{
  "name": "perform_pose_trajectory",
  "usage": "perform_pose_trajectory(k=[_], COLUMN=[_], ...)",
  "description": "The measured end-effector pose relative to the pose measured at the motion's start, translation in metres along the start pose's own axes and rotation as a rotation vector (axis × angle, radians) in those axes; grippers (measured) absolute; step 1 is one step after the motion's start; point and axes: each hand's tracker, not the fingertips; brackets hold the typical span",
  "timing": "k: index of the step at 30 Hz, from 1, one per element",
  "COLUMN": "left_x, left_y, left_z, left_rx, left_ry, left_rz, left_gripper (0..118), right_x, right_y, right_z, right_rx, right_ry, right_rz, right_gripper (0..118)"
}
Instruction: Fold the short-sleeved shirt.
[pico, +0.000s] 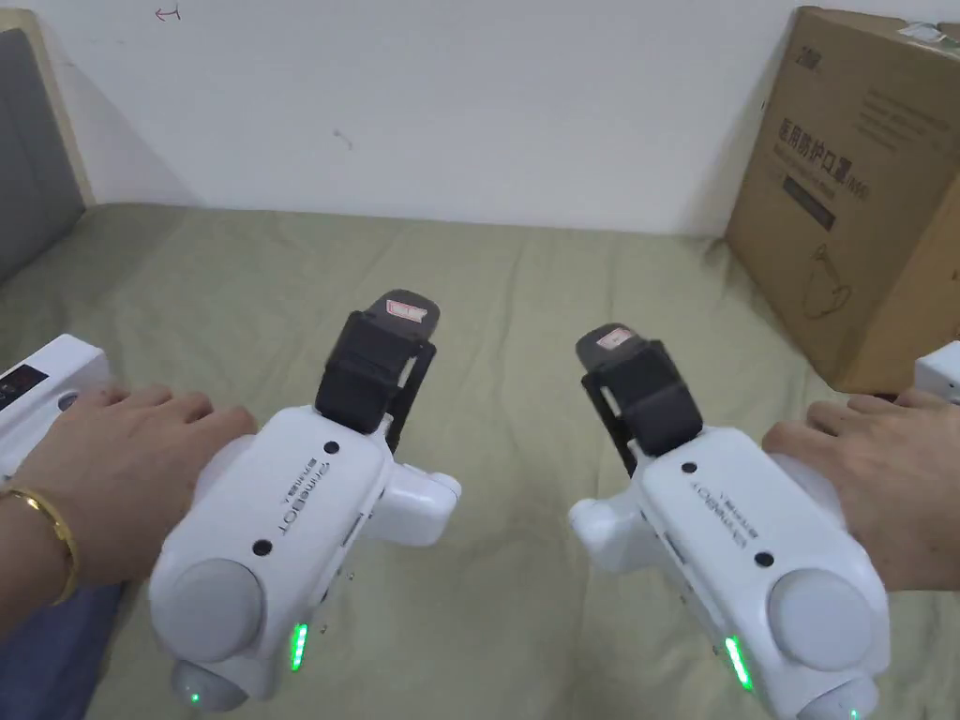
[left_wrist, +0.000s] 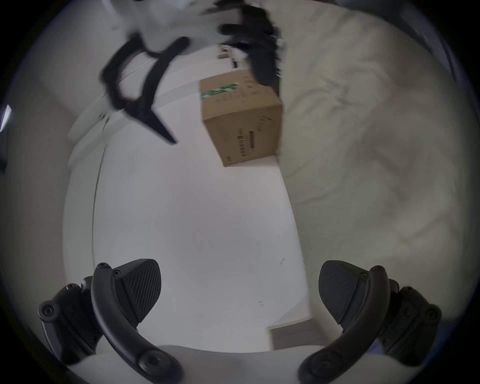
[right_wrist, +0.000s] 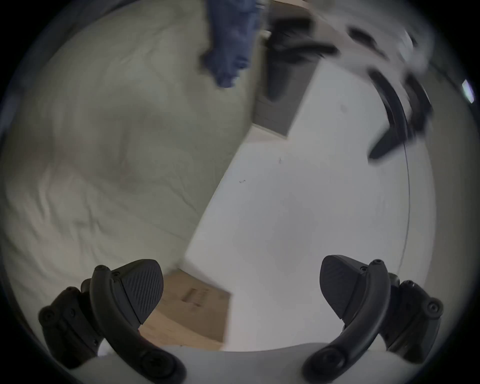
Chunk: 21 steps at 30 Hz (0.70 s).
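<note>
A dark blue garment (pico: 47, 656) lies crumpled at the lower left of the head view, under the left wrist. It appears again as a blurred blue heap (right_wrist: 231, 49) on the sheet in the right gripper view. Both hands hold the grippers side by side above the pale green sheet (pico: 506, 309), with the left gripper's white body (pico: 291, 525) and the right gripper's white body (pico: 750, 534) pointing towards the wall. My left gripper (left_wrist: 239, 293) is open with nothing between its pads. My right gripper (right_wrist: 241, 293) is open and empty too.
A large cardboard box (pico: 853, 206) stands on the bed at the far right against the white wall (pico: 450, 103). A grey headboard (pico: 28, 150) bounds the left side. A white device (pico: 37, 384) lies by the left hand, another white item (pico: 939, 370) by the right.
</note>
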Motion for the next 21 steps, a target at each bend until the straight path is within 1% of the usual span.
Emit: perform_pose_trajectory(k=[1,2,3,5,7,8,9,10,11,12,13,16,19,21], left_x=[-0.009,-0.023,-0.035,-0.062,-0.069,-0.065,-0.06,-0.051,-0.042,-0.029,-0.02,0.003,0.013,0.016], left_y=[-0.005,-0.009,-0.015,-0.024,-0.041,-0.052,-0.057,-0.061,-0.063,-0.06,-0.057,-0.044,-0.036,-0.031], left_z=[0.0,-0.002,-0.004,-0.002,-0.002,-0.003,-0.003,0.001,0.004,0.007,0.009,0.017,0.021,0.023], left_rx=[-0.011,-0.041,-0.086,-0.176,-0.256,-0.314,-0.37,-0.409,-0.399,-0.413,-0.44,-0.459,-0.457,-0.447], left_ry=[0.016,0.015,0.02,0.097,0.187,0.222,0.251,0.278,0.282,0.29,0.279,0.249,0.174,0.163], left_rz=[0.128,0.295,0.487,0.913,1.298,1.453,1.564,1.666,1.73,1.777,1.778,1.73,1.661,1.663], left_gripper=[118,118,118,118,118,118,118,118,118,118,118,118,118,118], right_x=[0.013,0.027,0.04,0.062,0.064,0.06,0.053,0.044,0.033,0.025,0.018,0.0,-0.006,-0.007], right_y=[-0.005,-0.01,-0.015,-0.034,-0.051,-0.058,-0.059,-0.06,-0.057,-0.055,-0.045,-0.032,-0.022,-0.019], right_z=[-0.001,-0.003,-0.006,-0.008,-0.006,-0.003,0.0,0.003,0.005,0.008,0.01,0.017,0.019,0.018], right_rx=[-0.025,-0.049,-0.079,-0.125,-0.128,-0.134,-0.157,-0.167,-0.183,-0.206,-0.24,-0.266,-0.275,-0.279], right_ry=[0.012,0.026,0.042,0.073,0.037,0.01,-0.021,-0.049,-0.078,-0.096,-0.109,-0.109,-0.088,-0.077], right_rz=[-0.175,-0.374,-0.594,-1.062,-1.47,-1.66,-1.799,-1.904,-1.966,-2.011,-2.021,-1.982,-1.951,-1.947], right_gripper=[118,118,118,118,118,118,118,118,118,118,118,118,118,118])
